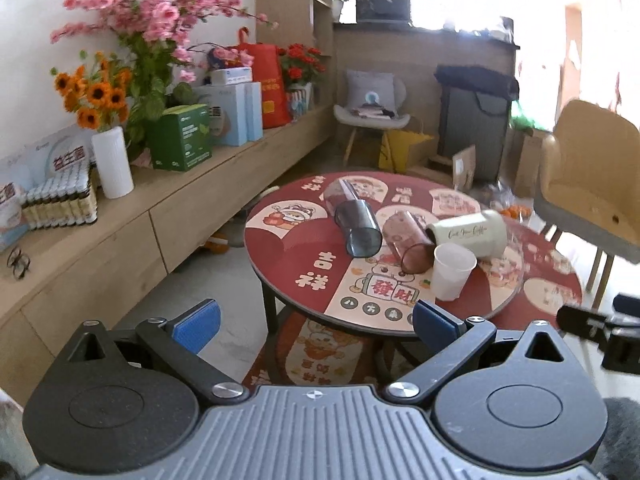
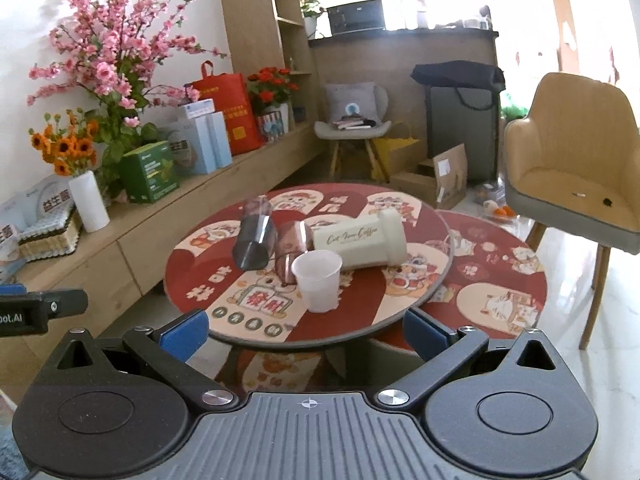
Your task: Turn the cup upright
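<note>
On the round red patterned table three cups lie on their sides: a dark blue translucent cup, a pink translucent cup and a cream mug with script lettering. A white plastic cup stands upright in front of them. My left gripper is open and empty, short of the table's near edge. My right gripper is open and empty, also short of the table.
A lower second round table sits to the right. A yellow armchair stands at the right. A long wooden bench with flowers, boxes and a white vase runs along the left wall.
</note>
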Tool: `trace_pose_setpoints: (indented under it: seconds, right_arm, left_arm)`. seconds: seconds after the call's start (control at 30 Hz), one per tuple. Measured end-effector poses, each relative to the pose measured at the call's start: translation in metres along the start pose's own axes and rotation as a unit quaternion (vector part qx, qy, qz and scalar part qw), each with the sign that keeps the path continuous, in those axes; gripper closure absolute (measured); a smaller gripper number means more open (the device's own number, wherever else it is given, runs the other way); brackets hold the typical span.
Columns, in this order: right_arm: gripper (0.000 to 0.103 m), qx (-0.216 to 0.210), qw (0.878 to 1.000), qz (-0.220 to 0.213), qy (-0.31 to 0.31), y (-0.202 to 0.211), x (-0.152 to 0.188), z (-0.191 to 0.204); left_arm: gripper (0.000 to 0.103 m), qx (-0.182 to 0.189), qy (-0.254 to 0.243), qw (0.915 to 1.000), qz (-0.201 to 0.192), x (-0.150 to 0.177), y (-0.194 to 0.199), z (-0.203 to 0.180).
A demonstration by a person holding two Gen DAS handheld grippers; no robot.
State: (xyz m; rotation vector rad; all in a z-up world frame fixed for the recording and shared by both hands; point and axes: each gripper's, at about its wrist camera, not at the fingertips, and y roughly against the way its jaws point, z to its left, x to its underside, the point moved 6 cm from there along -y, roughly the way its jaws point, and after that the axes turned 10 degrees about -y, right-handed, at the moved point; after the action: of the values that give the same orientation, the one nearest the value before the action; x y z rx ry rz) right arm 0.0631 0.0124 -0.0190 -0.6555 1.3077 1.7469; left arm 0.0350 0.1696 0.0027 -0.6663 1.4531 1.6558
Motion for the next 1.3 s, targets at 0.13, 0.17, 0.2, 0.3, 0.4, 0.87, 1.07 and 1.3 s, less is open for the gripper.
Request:
trace_pose_setpoints:
  seconds: [0.13, 0.17, 0.2, 0.3, 0.4, 0.87, 1.07, 1.3]
  right_arm:
    - [0.0, 0.0, 1.0, 0.0, -0.002, 0.005, 0.009, -0.001]
    - [0.0, -0.003, 1.0, 0.0, -0.009, 0.006, 0.011, -0.003]
    - [0.0, -0.006, 1.0, 0.002, -0.014, 0.005, 0.013, -0.004]
    - [0.0, 0.001, 1.0, -0.003, -0.009, 0.006, 0.017, -0.005]
    - [0.0, 0.005, 1.0, -0.005, -0.003, 0.004, 0.018, -0.005]
    - [0.0, 0.019, 1.0, -0.001, 0.009, -0.003, 0.022, -0.007]
    - [0.0, 0.022, 1.0, 0.001, 0.01, -0.005, 0.023, -0.007]
    - [0.0, 0.023, 1.0, 0.001, 0.011, -0.005, 0.024, -0.007]
  left_arm:
    - [0.0, -0.003, -0.004, 1.0, -0.006, 0.005, 0.006, 0.0]
    - [0.0, -0.007, -0.006, 0.9999, -0.007, 0.007, 0.007, 0.0]
    - [0.0, -0.009, -0.007, 0.9999, -0.008, 0.008, 0.008, 0.001]
    - [0.0, -0.004, -0.004, 1.0, -0.007, 0.013, 0.008, 0.001]
    - [0.0, 0.003, -0.002, 1.0, 0.002, 0.017, 0.004, 0.001]
    - [0.0, -0.004, -0.01, 0.9999, 0.012, 0.021, 0.003, -0.003]
    - [0.0, -0.004, -0.007, 0.9998, 0.017, 0.022, 0.002, -0.003]
    - [0.0, -0.002, -0.009, 0.9998, 0.016, 0.021, 0.002, -0.004]
